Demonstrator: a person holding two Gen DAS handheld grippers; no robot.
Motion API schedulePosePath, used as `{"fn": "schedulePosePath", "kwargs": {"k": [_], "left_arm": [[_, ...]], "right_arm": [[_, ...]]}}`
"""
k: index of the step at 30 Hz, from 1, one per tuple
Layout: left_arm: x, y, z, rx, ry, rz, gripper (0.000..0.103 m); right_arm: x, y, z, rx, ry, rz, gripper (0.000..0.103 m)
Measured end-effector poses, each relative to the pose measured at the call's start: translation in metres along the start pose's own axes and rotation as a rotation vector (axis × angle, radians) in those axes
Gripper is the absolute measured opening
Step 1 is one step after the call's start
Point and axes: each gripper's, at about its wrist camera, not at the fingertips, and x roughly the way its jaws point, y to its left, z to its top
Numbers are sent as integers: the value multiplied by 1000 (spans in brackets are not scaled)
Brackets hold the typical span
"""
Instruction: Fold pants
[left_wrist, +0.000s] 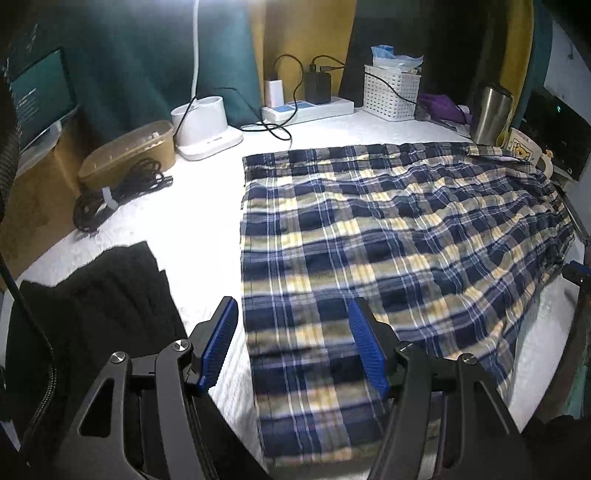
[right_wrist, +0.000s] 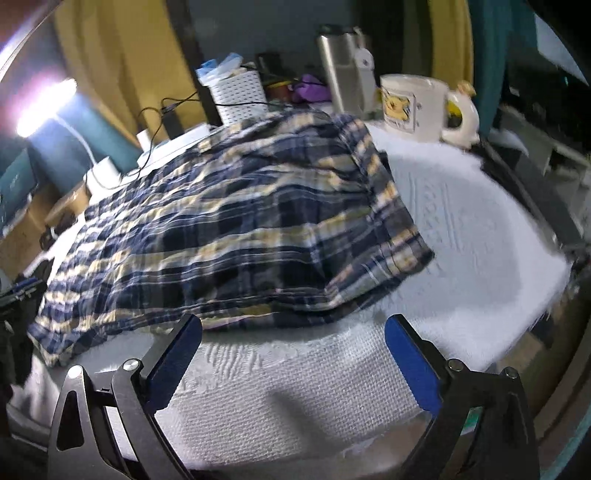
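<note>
The plaid pants (left_wrist: 388, 229), navy with yellow and white lines, lie spread flat on a white textured cloth (left_wrist: 199, 229) over the table. My left gripper (left_wrist: 293, 302) hovers open over the pants' near left corner, its blue pads (left_wrist: 218, 343) apart with no fabric pinched between them. In the right wrist view the pants (right_wrist: 229, 221) look folded double, with a hem corner toward the right. My right gripper (right_wrist: 292, 319) stands wide open over the bare white cloth (right_wrist: 295, 387), just short of the pants' near edge, with nothing in it.
A black garment (left_wrist: 103, 295) lies at the near left. Behind the pants are a cable coil (left_wrist: 118, 192), a brown box (left_wrist: 129, 147), a lamp base (left_wrist: 207, 129), a power strip (left_wrist: 306, 107), a white basket (left_wrist: 391, 92), a steel tumbler (left_wrist: 489, 110) and a bear mug (right_wrist: 413, 103).
</note>
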Motion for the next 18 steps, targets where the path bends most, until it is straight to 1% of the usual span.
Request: {"fn": "schedulePosePath", "kwargs": {"k": [2,6,10,14,18], "left_arm": [[3,-2,4,9,3,-1,62],[13,-3,9,9,22,0,62],[21,-1,11,-2,43,9,62],[28,4,16,-12,60,26,62],[31,8,21,-12,62,36,62]], "right_arm": [[3,-3,4,19,-8,18,103],[10,-5,14,34,-21,23,103],[17,-11,26,74,-34,49,103],[25,-12,35,74,-50,66,103],[28,-23,42,149,-79,106,103]]}}
